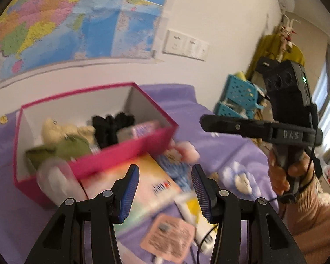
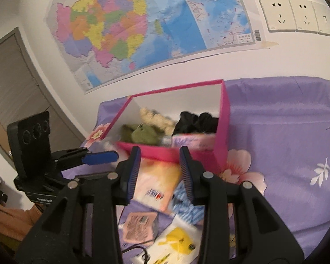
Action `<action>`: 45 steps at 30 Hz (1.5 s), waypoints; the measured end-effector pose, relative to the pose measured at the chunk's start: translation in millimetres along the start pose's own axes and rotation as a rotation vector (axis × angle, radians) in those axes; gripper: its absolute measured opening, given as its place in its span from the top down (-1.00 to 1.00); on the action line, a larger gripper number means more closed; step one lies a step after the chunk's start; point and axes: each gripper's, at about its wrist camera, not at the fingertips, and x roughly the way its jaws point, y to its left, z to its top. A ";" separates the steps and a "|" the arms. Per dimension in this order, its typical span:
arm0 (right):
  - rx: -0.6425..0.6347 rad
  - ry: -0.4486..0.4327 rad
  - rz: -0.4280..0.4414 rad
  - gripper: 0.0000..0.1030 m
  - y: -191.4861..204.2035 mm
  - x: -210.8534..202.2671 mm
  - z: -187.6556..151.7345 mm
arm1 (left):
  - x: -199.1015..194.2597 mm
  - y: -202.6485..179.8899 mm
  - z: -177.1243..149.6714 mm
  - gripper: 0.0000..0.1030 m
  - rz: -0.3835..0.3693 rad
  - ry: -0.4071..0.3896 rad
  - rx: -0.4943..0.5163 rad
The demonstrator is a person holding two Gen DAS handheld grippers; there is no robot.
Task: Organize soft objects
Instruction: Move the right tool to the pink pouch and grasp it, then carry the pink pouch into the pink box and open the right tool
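An open pink box (image 1: 103,160) stands on the purple flowered sheet (image 2: 285,143). Inside lie a cream plush (image 1: 55,129), a green plush (image 1: 68,147), a black cloth (image 1: 112,127) and a pale packet (image 1: 143,129). In front of the pink box (image 2: 171,155) lie a blue striped cloth (image 2: 186,209), a colourful flat pack (image 2: 156,182), a pink packet (image 2: 140,224) and a yellow-and-white packet (image 2: 178,239). My left gripper (image 1: 165,173) hovers open over these, nothing between its pads. My right gripper (image 2: 160,165) is open too, above the flat pack.
Blue plastic baskets (image 1: 241,96) stand beyond the bed at the right. The wall with a map (image 2: 143,28) and sockets (image 2: 296,15) rises just behind the box. A clear plastic thing (image 1: 52,176) leans at the box's near left corner. A cable (image 2: 140,250) lies near the packets.
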 end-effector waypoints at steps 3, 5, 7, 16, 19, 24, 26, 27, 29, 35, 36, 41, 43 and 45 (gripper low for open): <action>-0.002 0.031 0.011 0.17 3.3 -5.0 -15.6 | 4.1 -8.0 -20.4 0.02 -0.015 0.052 0.010; 0.000 0.060 0.007 0.13 4.7 -5.5 -29.2 | 9.5 -9.5 -33.2 0.02 -0.033 0.090 0.001; 0.009 0.092 0.017 0.13 4.4 -2.7 -39.9 | 16.3 -9.1 -46.6 0.02 -0.034 0.130 -0.016; 0.008 0.282 0.055 0.13 14.1 44.4 -85.6 | 25.6 5.8 -93.3 0.02 -0.016 0.235 -0.134; 0.007 0.334 0.047 0.13 14.4 63.0 -95.0 | 21.0 10.3 -99.9 0.02 -0.007 0.238 -0.160; 0.016 0.361 0.054 0.13 13.3 82.2 -102.2 | 19.5 12.6 -106.3 0.01 -0.005 0.255 -0.177; -0.011 0.367 0.023 0.29 15.1 87.0 -105.7 | 19.6 11.4 -107.5 0.01 -0.006 0.258 -0.173; -0.020 0.368 0.016 0.41 15.4 86.4 -107.5 | 19.8 10.5 -107.8 0.01 -0.011 0.261 -0.172; -0.012 0.352 0.018 0.50 12.9 84.1 -108.1 | 20.6 8.8 -108.1 0.01 -0.016 0.264 -0.170; 0.043 0.320 0.022 0.63 4.3 75.7 -109.4 | 31.1 3.0 -108.7 0.01 -0.055 0.280 -0.187; 0.049 0.316 0.023 0.63 3.6 74.9 -110.1 | 31.7 2.6 -108.4 0.01 -0.056 0.278 -0.189; 0.077 0.309 0.020 0.63 4.0 70.4 -112.4 | 34.5 4.4 -107.7 0.01 -0.059 0.276 -0.219; 0.083 0.307 0.019 0.63 5.2 68.7 -113.0 | 35.9 4.8 -107.1 0.01 -0.057 0.276 -0.224; 0.093 0.302 0.020 0.63 5.8 67.6 -114.7 | 34.4 7.7 -107.4 -0.02 -0.059 0.274 -0.231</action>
